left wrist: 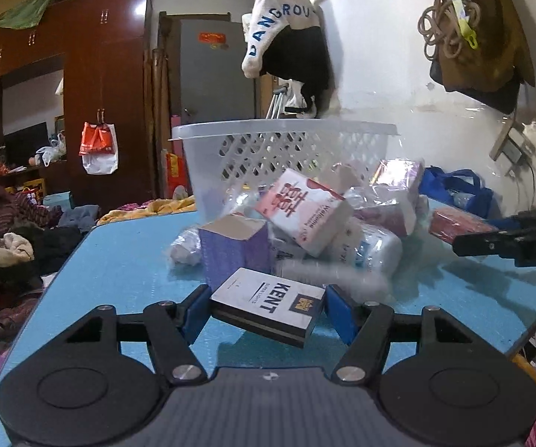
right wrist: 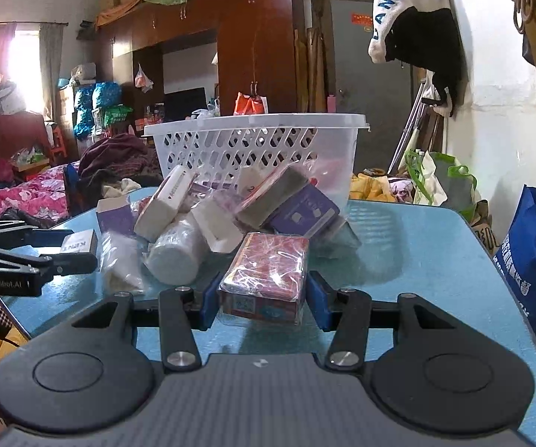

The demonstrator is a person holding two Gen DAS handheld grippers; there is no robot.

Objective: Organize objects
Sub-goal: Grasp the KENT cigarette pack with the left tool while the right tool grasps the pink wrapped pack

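A white and black KENT carton (left wrist: 268,303) sits tilted between the blue pads of my left gripper (left wrist: 266,309), which is shut on it just above the blue table (left wrist: 126,260). My right gripper (right wrist: 264,294) is shut on a red box in clear wrap (right wrist: 268,272). In the right wrist view the left gripper (right wrist: 82,249) holds the KENT carton (right wrist: 78,242) at the far left. The right gripper (left wrist: 491,242) with the red box (left wrist: 458,225) shows at the right edge of the left wrist view. A white lattice basket (left wrist: 283,130) stands behind the pile.
A heap of boxes and wrapped packs lies before the basket (right wrist: 253,121), among them a pink and white box (left wrist: 301,212) and a purple box (left wrist: 234,249). A blue bag (right wrist: 532,260) stands off the table's right edge. Clothes and bedding lie to the left.
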